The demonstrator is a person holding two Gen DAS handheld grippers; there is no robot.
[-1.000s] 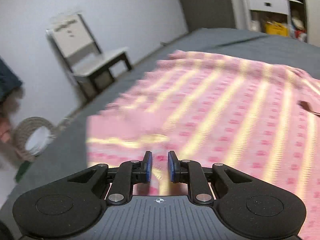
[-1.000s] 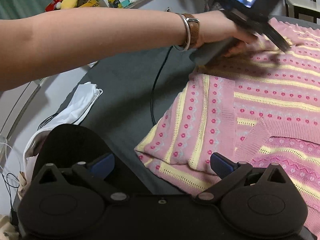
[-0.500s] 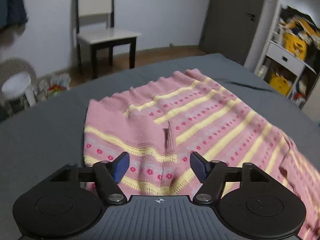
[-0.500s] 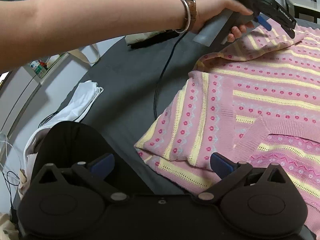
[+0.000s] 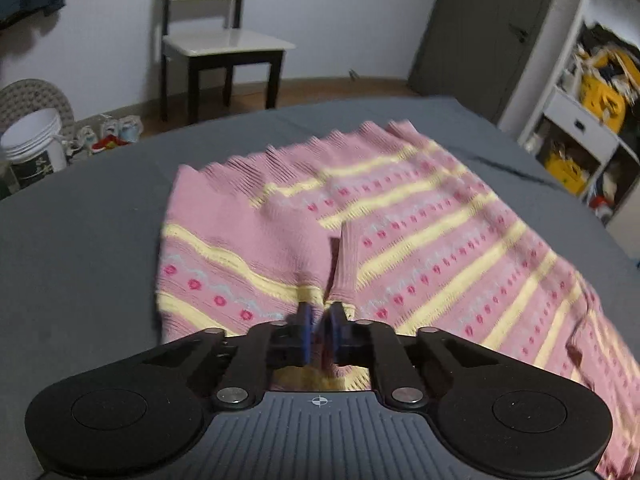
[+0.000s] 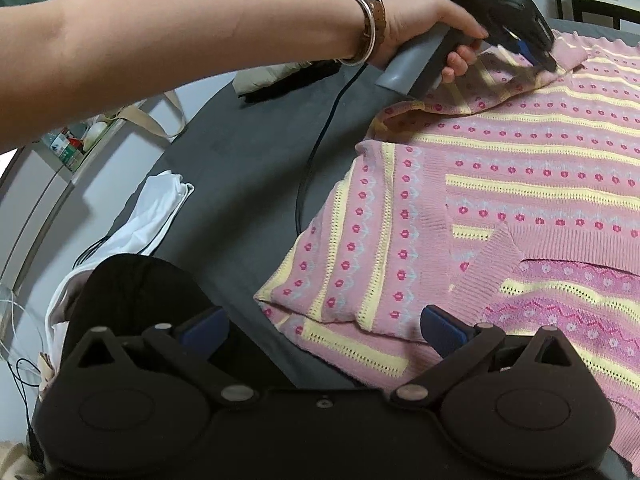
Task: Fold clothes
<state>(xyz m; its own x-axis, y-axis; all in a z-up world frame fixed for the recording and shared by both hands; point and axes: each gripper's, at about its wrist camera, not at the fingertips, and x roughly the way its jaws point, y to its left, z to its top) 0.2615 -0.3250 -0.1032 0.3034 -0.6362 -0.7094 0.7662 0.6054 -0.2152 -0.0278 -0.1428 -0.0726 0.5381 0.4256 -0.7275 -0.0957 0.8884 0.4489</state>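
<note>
One pink sweater point(image 6: 520, 184) with yellow stripes and rows of small red flowers lies spread on the dark grey bed point(image 6: 248, 168). One sleeve is folded in across the body.

The left claw point(image 5: 319, 334) has its two blue-padded fingers pinched nearly together on a fold of the sweater's knit, right at the near edge of the garment. In the right wrist view this same claw point(image 6: 540, 56) sits at the far side of the sweater, held by a hand point(image 6: 432, 24) whose wrist bears two bracelets point(image 6: 370, 28), and a flap of fabric rises to it.

The right claw point(image 6: 324, 328) is spread wide, its two blue pads well apart, gripping nothing; it hovers over the sweater's near corner and the bed beside it.

One black cable point(image 6: 316, 152) runs across the bed beside the sweater. One white cloth point(image 6: 160, 208) lies at the bed's edge. Beyond the bed stand one chair point(image 5: 216, 44) and one white bucket point(image 5: 34, 140).
</note>
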